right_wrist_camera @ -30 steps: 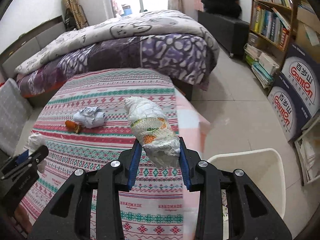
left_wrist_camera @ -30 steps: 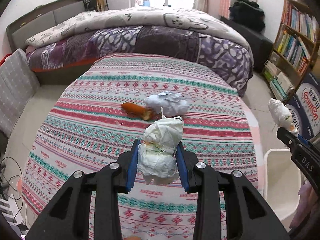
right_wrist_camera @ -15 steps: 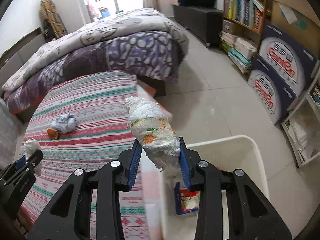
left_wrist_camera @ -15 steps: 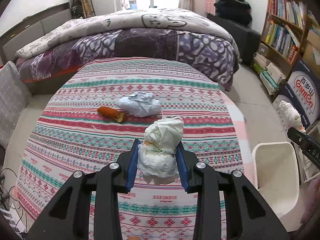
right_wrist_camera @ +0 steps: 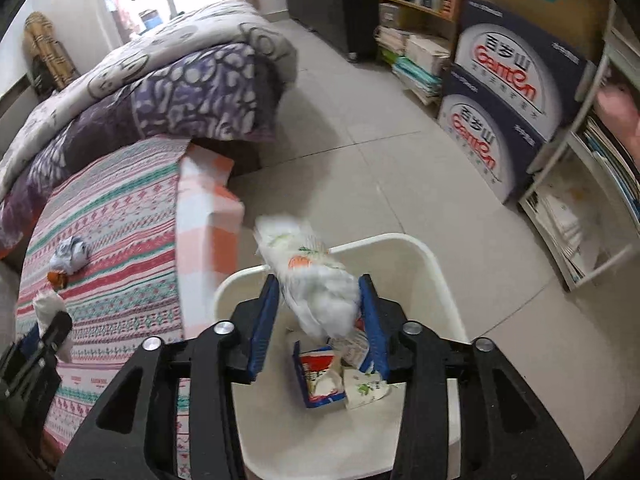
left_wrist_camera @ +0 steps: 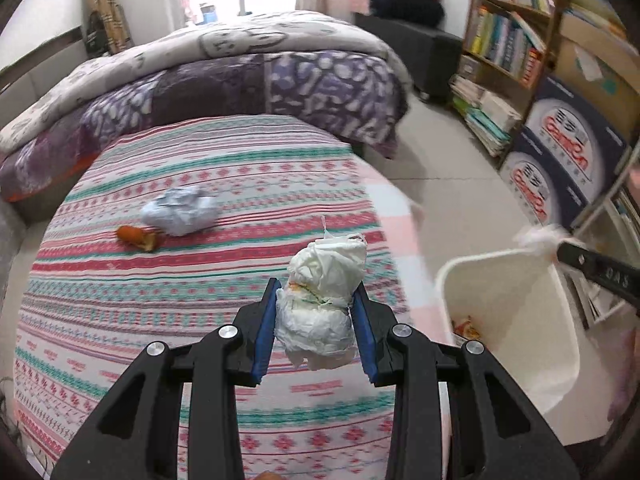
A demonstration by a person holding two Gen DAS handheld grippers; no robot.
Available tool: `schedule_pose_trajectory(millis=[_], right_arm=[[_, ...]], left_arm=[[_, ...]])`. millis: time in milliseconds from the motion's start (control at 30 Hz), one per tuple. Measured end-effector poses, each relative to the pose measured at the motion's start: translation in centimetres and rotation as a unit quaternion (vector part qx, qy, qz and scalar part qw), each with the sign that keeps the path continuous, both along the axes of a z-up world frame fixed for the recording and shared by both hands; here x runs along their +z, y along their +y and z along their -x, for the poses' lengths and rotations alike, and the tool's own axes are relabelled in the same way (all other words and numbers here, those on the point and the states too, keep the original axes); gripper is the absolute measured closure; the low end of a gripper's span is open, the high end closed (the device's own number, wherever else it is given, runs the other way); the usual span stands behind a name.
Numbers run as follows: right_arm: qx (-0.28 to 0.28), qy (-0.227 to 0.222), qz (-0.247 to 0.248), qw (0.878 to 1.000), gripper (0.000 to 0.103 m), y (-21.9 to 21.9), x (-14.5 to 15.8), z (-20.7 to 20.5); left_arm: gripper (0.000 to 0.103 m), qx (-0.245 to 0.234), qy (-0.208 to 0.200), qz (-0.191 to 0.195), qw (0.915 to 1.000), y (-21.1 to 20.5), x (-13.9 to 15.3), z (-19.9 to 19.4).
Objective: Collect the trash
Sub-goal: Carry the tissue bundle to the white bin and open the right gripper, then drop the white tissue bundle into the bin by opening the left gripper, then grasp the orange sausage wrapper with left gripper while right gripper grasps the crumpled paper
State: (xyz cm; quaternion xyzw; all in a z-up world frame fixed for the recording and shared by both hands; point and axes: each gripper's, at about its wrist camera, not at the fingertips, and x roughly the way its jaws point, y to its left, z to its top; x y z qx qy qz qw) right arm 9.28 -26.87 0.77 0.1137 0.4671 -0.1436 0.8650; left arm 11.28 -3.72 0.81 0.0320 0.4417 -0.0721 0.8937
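My left gripper (left_wrist_camera: 316, 312) is shut on a crumpled white wrapper wad (left_wrist_camera: 324, 296) above the striped tablecloth (left_wrist_camera: 120, 320). My right gripper (right_wrist_camera: 320, 312) holds a white wrapper with orange print (right_wrist_camera: 312, 276) between its pads, over the white trash bin (right_wrist_camera: 436, 268); the wrapper is motion-blurred. The bin holds a red and blue packet (right_wrist_camera: 320, 376) and paper scraps. The bin (left_wrist_camera: 560, 312) also shows in the left wrist view, with the right gripper's tip and its wrapper (left_wrist_camera: 540, 240) above its far rim. A crumpled grey paper ball (left_wrist_camera: 180, 214) and an orange scrap (left_wrist_camera: 136, 237) lie on the cloth.
A bed with a purple quilt (left_wrist_camera: 240, 80) stands behind the table. Bookshelves (left_wrist_camera: 508, 40) and stacked blue cartons (right_wrist_camera: 508, 92) line the right wall. Tiled floor (right_wrist_camera: 380, 168) lies between table, bin and shelves.
Both grippers swung right. The right gripper moved from over the table edge to above the bin with its wrapper. The left gripper kept its wad and the bin came into its view.
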Motion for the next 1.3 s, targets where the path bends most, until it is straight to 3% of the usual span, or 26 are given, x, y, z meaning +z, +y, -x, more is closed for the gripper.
schedule_pose_trajectory(millis=[300, 533, 600, 700, 800, 867, 967, 1000, 1033, 1133, 1300], right_arm=[[-0.056, -0.016, -0.014, 0.998, 0.038, -3.6, 0.4, 1.0], [-0.091, -0.027, -0.033, 0.995, 0.031, -5.0, 0.5, 1.4], [-0.097, -0.028, -0.040, 0.994, 0.029, -5.1, 0.5, 1.4], [-0.100, -0.030, -0.051, 0.993, 0.028, -4.9, 0.4, 1.1], [-0.094, -0.030, -0.058, 0.993, 0.026, -4.2, 0.3, 0.8], [-0.086, -0.029, -0.065, 0.994, 0.026, -3.6, 0.1, 0.5], [-0.072, -0.027, -0.073, 0.994, 0.025, -2.5, -0.1, 0.0], [-0.063, -0.025, -0.075, 0.995, 0.025, -1.9, -0.3, -0.3], [-0.058, -0.024, -0.077, 0.995, 0.025, -1.5, -0.3, -0.4], [-0.028, -0.020, -0.086, 0.996, 0.025, 0.4, -0.5, -1.2], [0.033, -0.008, -0.082, 0.996, 0.025, 4.2, -0.5, -2.7]], left_arm=[[0.068, -0.087, 0.023, 0.015, 0.9958, -5.8, -1.4, 1.6], [0.064, -0.182, 0.061, 0.057, 0.9798, -9.9, -2.4, 3.4], [0.040, -0.199, 0.074, 0.071, 0.9747, -10.6, -2.6, 3.6], [0.033, -0.186, 0.062, 0.066, 0.9784, -9.9, -2.1, 3.2], [0.033, -0.125, 0.063, 0.046, 0.9890, -7.5, -2.0, 1.5], [0.033, -0.049, 0.066, 0.020, 0.9964, -4.2, -2.2, -0.5], [0.033, 0.081, 0.075, 0.008, 0.9938, 2.4, -2.5, -3.5], [0.033, 0.121, 0.077, 0.016, 0.9895, 4.6, -2.4, -4.2], [0.033, 0.185, 0.077, 0.030, 0.9793, 8.3, -2.3, -5.2], [0.035, 0.297, 0.060, 0.044, 0.9519, 15.3, -2.0, -6.9], [0.048, 0.407, 0.092, 0.091, 0.9043, 22.1, -4.2, -10.4]])
